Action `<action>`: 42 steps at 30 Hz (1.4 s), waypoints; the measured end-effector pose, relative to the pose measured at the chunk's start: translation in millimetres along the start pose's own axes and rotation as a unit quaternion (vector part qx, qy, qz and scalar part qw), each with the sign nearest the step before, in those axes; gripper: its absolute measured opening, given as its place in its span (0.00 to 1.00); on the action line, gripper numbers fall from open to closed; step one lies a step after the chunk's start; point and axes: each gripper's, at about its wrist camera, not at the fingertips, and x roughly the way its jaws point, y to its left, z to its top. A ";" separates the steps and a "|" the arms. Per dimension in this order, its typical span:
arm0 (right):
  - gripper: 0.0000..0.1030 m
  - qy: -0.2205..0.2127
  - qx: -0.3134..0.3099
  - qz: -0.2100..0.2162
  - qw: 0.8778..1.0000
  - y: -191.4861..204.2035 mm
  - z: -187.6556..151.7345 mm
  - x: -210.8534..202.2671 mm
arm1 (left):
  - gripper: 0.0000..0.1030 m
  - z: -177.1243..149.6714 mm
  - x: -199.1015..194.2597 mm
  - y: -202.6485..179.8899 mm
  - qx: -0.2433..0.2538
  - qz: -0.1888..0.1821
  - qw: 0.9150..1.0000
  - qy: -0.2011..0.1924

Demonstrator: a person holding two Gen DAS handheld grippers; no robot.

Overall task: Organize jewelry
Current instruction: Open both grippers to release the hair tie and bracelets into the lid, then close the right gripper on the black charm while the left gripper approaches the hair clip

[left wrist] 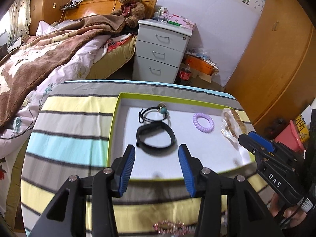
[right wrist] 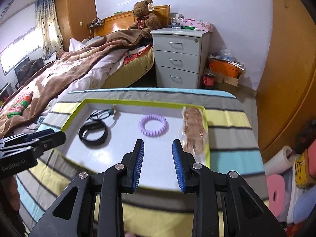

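The left hand-held gripper [left wrist: 157, 165] hovers empty, ribbed blue pads parted, over the smooth black wristband [left wrist: 155, 138] lying in the shallow green-rimmed tray [left wrist: 113, 118] — near it a ridged lilac coil hair tie [left wrist: 203, 122]. The right hand-held gripper [right wrist: 158, 164] hangs likewise spread and empty above the tray, on the striped cloth worktop [left wrist: 73, 126].

The left gripper [left wrist: 156, 161] has black plastic arms with triangular cut-outs, round silver screw heads at the joints, and two blue ribbed pads [left wrist: 127, 169]. The right gripper [right wrist: 158, 159] is built the same; seen from the left wrist its side carries white letters "DAS" and small brass screws. Bare fingers [left wrist: 290, 215] grip its handle, beside a white label
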 end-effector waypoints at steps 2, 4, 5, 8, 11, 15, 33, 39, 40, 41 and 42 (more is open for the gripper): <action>0.30 -0.002 0.002 0.000 1.000 -2.0 -7.6 -7.2 | 0.46 -7.4 -8.0 -0.5 0.001 -0.002 1.000 -0.003; 0.30 -0.003 0.005 0.000 1.000 -3.4 -15.2 -13.7 | 0.46 -14.3 -15.4 -1.5 0.003 -0.002 1.000 -0.006; 0.30 -0.003 0.005 0.001 1.000 -3.4 -19.6 -17.1 | 0.46 -18.2 -19.3 -2.3 0.004 -0.004 1.000 -0.008; 0.30 -0.006 0.007 0.004 1.000 -3.6 -30.7 -26.2 | 0.47 -30.8 -29.5 -5.1 0.009 -0.004 1.000 -0.014; 0.30 -0.005 0.011 0.013 1.000 -3.0 -41.0 -32.9 | 0.47 -43.3 -36.1 -5.1 0.008 -0.006 1.000 -0.013; 0.35 0.000 0.009 0.025 1.000 0.8 -57.0 -38.9 | 0.47 -59.7 -40.5 -2.3 0.004 -0.010 1.000 -0.009; 0.49 0.037 -0.004 0.066 0.997 12.0 -102.4 -33.5 | 0.48 -110.2 -56.9 27.1 -0.038 -0.007 0.999 0.003; 0.49 0.051 -0.014 0.068 0.996 18.8 -107.2 -26.4 | 0.48 -116.5 -54.9 27.5 -0.036 -0.020 0.999 0.013; 0.49 0.053 -0.016 0.068 0.996 19.7 -108.0 -25.9 | 0.48 -117.1 -54.9 27.9 -0.036 -0.021 0.999 0.013; 0.49 0.054 -0.018 0.068 0.996 20.8 -108.7 -25.3 | 0.48 -117.5 -55.0 29.0 -0.037 -0.021 0.999 0.013; 0.49 0.057 -0.019 0.070 0.996 21.9 -109.4 -24.7 | 0.48 -117.7 -54.8 29.8 -0.037 -0.020 0.999 0.014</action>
